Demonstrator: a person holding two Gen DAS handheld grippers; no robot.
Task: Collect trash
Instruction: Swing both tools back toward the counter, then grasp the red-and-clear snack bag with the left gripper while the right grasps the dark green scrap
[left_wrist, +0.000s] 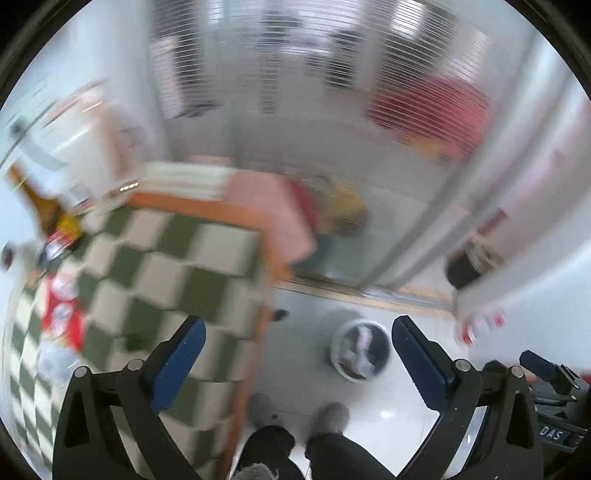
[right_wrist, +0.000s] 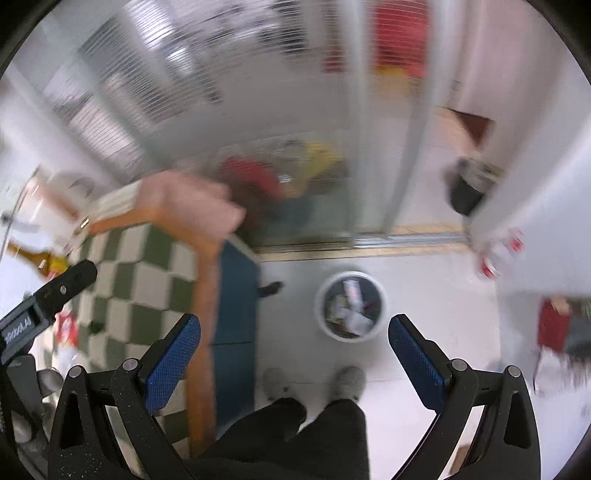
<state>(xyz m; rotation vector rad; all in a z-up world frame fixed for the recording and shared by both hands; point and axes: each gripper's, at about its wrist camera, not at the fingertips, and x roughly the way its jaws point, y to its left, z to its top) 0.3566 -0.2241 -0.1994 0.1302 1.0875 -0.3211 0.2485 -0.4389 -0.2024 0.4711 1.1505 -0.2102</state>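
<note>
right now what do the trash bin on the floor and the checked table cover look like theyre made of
Trash bin: probably plastic, going by its smooth, even white rim and thin wall; blur leaves it open.
Table cover: green and cream checks lying flat, bent over the edge; cloth or vinyl, cannot tell which.

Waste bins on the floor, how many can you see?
2: a round white bin holding scraps, on the floor ahead of the person's feet, and a blurred black bin farther right by the wall. Others may be hidden.

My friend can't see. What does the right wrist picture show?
An open right gripper points down at a white trash bin full of scraps on a pale floor. A green checkered table stands left, and the person's grey slippers show below. It is blurry.
</note>
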